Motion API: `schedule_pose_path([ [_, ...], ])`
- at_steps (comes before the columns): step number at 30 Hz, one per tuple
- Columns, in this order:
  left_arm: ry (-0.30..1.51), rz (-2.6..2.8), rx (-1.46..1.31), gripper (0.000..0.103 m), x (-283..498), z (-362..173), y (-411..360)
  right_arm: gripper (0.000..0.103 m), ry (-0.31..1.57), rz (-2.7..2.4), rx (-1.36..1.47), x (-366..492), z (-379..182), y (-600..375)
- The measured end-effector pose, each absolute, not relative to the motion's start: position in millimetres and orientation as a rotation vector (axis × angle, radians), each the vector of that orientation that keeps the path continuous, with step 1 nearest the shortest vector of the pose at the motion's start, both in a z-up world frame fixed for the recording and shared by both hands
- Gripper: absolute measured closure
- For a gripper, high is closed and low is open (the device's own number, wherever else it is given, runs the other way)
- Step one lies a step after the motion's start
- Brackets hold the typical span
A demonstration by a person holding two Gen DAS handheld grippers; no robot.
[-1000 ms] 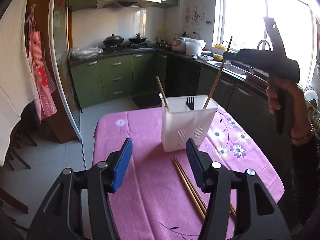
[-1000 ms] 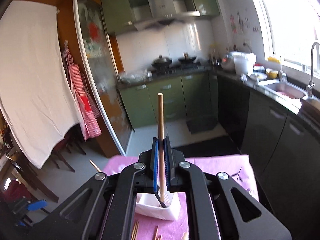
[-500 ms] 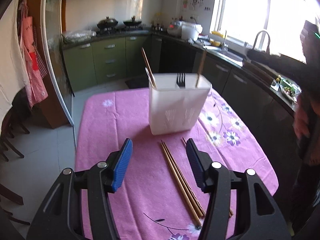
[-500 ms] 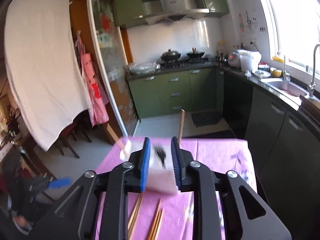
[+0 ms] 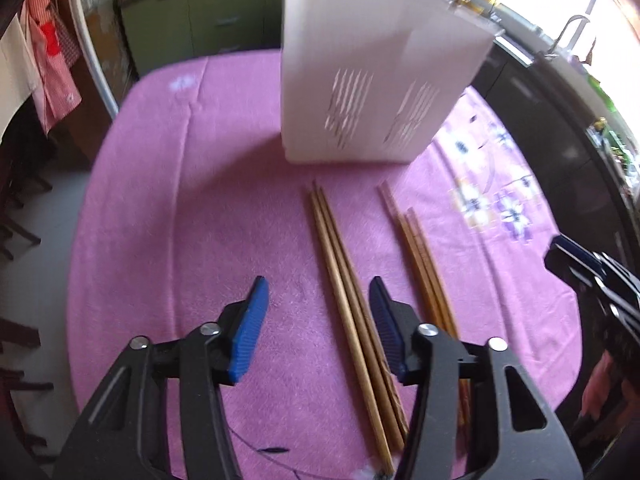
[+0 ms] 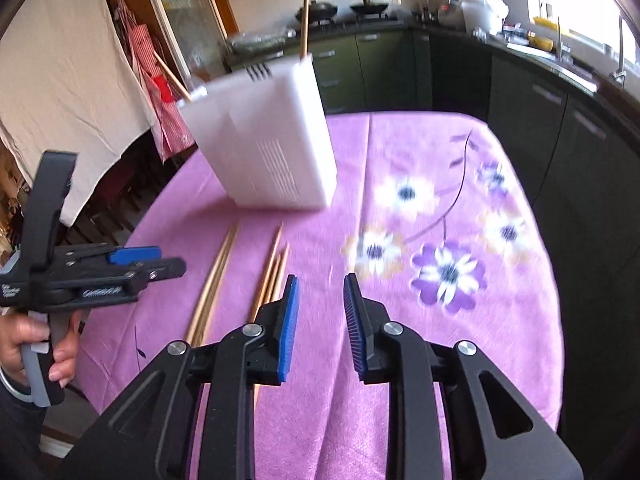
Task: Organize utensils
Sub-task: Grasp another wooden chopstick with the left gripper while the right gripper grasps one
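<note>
Your left gripper (image 5: pixel 316 320) hangs over the pink tablecloth (image 5: pixel 180 200) with its blue pads (image 5: pixel 248 332) spread wide and nothing between them; the left pair of chopsticks (image 5: pixel 344 288) lies on the cloth in the gap, nearer the right pad. Taking the white utensil holder (image 5: pixel 372 72) as landmark: this pair lies just in front of it, tips pointing toward its base, and a second bundle of chopsticks (image 5: pixel 420 256) lies beside the pair on the right.

Your right gripper (image 6: pixel 318 320) is part-open and empty, its jaws apart over bare cloth in front of the holder (image 6: pixel 268 136) and to its right. Both groups of chopsticks (image 6: pixel 218 276) lie left of its pads. Inside the holder stand two chopsticks (image 6: pixel 305 20), one upright at the far corner, one leaning out at the left corner, and dark fork tines (image 6: pixel 258 72) show above the rim.
</note>
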State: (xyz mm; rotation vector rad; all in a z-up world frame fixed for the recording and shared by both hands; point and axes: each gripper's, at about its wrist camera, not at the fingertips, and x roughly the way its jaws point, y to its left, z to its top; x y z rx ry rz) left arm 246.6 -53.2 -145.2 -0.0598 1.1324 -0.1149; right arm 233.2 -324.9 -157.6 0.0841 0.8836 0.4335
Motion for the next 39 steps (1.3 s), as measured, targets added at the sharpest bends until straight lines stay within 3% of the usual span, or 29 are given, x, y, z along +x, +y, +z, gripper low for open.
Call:
schedule_pose_path([
  [5,1.207,-0.104,-0.093,0.065,258.6,-165.0,-51.8,0.074,0.924,0.447,0.101,239.5,-172.3,-324.3],
  [9,1.212,-0.097,-0.086,0.065,261.9,-167.9,-53.1,0.074,0.935,0.456,0.105,243.3,-176.3,-323.7],
  [19,1.238,-0.086,-0.032,0.08,271.4,-171.9,-64.3,0.074,0.958,0.463,0.11,242.4,-182.2,-324.9],
  [25,1.225,-0.085,0.055,0.081,273.3,-174.4,-85.8,0.074,0.965,0.474,0.1,242.9,-182.7,-319.9],
  [27,1.223,-0.094,0.064,0.085,273.0,-174.3,-86.7,0.074,0.966,0.476,0.095,242.9,-182.8,-318.8],
  [28,1.225,-0.098,0.068,0.093,273.0,-174.5,-86.1,0.074,0.969,0.478,0.091,243.2,-183.3,-318.0],
  [39,1.151,-0.078,0.066,0.096,251.7,-153.9,-45.8,0.074,1.039,0.529,0.07,260.2,-188.8,-301.4],
])
